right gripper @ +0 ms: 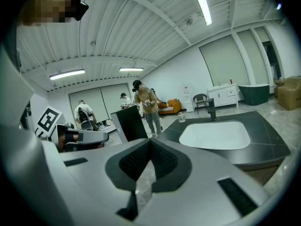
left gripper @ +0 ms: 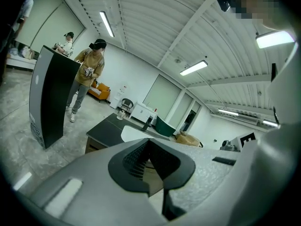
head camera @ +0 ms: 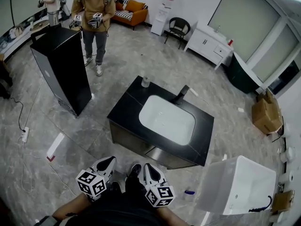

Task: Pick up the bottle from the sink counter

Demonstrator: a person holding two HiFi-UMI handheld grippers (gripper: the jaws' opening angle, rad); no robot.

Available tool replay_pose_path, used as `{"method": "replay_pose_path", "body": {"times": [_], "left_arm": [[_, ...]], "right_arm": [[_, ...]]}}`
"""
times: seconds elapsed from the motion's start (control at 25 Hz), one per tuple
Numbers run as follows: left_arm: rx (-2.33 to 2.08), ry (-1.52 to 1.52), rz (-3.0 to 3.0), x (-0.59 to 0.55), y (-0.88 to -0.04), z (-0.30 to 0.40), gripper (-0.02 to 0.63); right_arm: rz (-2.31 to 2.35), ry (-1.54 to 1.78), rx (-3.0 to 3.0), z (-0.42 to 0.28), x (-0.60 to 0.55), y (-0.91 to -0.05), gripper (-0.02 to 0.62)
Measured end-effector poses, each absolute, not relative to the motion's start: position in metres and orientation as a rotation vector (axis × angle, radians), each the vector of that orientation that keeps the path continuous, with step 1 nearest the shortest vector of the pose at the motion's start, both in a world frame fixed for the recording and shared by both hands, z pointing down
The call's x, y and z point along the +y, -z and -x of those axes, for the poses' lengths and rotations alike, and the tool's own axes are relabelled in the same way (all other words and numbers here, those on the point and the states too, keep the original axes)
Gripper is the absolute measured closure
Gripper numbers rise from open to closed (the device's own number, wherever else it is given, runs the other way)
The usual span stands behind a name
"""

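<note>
A small clear bottle (head camera: 145,82) stands upright on the far left corner of the black sink counter (head camera: 126,108), left of the dark faucet (head camera: 181,94) and behind the white basin (head camera: 167,119). My left gripper (head camera: 108,162) and right gripper (head camera: 147,167) are held low by my body, well short of the counter's near edge. Both are shut with nothing between the jaws. The left gripper view has its shut jaws (left gripper: 149,143) below the distant bottle (left gripper: 120,115). From the right gripper (right gripper: 150,143) the bottle (right gripper: 181,117) shows beyond the basin (right gripper: 216,133).
A tall black cabinet (head camera: 63,67) stands on the left. Behind it a person in a tan top (head camera: 96,18) holds two grippers. A white tub (head camera: 240,185) sits near right, a cardboard box (head camera: 266,113) far right. A power strip (head camera: 25,134) lies on the floor.
</note>
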State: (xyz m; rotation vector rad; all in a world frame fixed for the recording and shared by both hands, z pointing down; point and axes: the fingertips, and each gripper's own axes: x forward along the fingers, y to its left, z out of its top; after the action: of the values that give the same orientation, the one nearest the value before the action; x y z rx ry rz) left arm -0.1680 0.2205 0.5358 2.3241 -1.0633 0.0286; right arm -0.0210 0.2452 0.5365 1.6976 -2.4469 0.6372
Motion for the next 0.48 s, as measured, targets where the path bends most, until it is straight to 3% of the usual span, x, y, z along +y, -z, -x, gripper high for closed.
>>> {"method": "replay_pose_path", "body": {"times": [0.48], "left_arm": [[-1.296,0.012,-2.366,0.09,-0.498,0.154,0.606]], "right_arm": [[-1.701,-0.623,-2.52,-0.024,0.139,-0.536,0.6]]}}
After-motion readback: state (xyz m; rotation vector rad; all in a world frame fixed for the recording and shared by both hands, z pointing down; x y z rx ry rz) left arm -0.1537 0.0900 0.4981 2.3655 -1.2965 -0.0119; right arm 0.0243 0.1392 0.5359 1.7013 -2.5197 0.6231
